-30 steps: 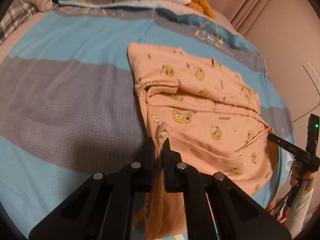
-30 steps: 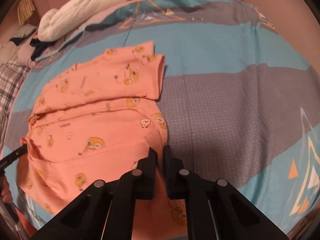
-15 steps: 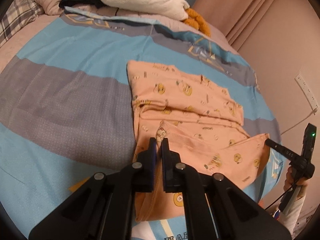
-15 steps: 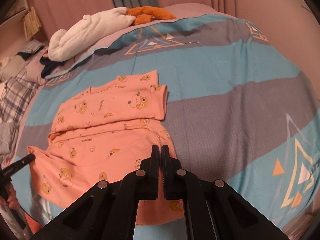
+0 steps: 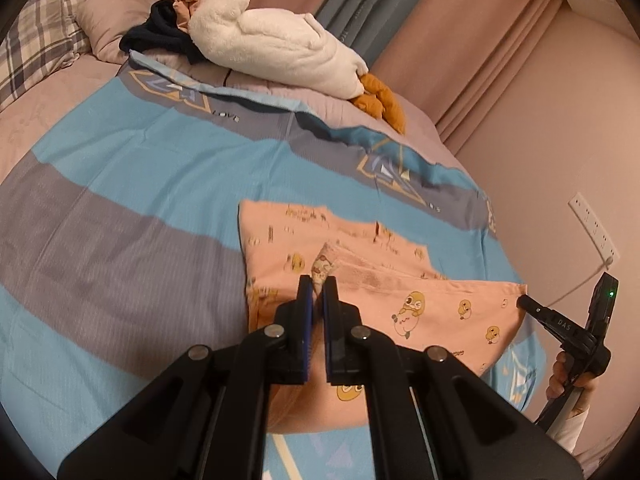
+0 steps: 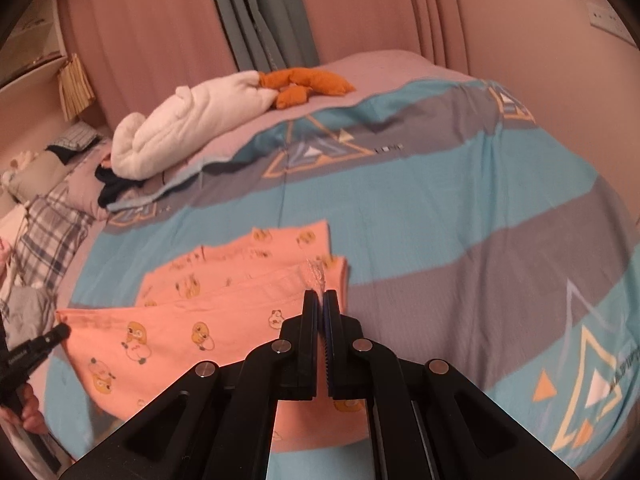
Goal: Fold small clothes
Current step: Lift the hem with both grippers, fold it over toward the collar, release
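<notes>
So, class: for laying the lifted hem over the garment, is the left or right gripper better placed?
Neither: left gripper and right gripper each pinch a hem corner of the pink garment, so both should move together.

So the small orange cotton garment with duck prints (image 5: 440,312) sits on the blue-and-grey striped bedspread (image 5: 120,208), hem edge lifted between both grippers: left gripper (image 5: 318,292) on one corner, right gripper (image 6: 321,300) on the other. Way behind it, a white fluffy plush toy (image 5: 280,48) lies near the plaid pillow (image 5: 32,48).
</notes>
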`<state>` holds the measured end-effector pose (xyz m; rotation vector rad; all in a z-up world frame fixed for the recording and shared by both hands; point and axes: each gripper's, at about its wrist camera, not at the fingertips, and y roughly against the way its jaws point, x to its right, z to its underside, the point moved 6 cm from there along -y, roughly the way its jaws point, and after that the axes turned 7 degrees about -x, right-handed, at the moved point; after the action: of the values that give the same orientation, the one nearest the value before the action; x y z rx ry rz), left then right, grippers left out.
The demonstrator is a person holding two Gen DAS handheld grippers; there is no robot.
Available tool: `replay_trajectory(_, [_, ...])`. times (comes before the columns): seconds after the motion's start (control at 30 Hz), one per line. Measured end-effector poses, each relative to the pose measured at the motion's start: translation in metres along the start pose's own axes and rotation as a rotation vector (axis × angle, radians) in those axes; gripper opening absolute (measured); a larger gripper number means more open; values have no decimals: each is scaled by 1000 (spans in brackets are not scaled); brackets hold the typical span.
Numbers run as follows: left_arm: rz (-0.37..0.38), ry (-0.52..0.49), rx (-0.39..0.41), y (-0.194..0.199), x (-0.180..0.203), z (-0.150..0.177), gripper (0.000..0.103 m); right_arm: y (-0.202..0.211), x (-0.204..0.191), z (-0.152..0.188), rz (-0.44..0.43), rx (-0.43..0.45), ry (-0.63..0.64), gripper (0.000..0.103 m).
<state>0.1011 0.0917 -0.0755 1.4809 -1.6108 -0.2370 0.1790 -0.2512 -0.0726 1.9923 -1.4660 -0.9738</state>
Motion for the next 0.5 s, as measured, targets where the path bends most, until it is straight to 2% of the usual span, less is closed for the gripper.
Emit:
replay_trajectory(0.2, [-3, 45, 36, -2, -3, -23, 4, -3, -11, -27, -17, 48, 22, 4])
replay_trajectory(0.5, [-11, 55, 74, -14, -7, -64, 4, -18, -17, -62, -36, 81, 23, 4])
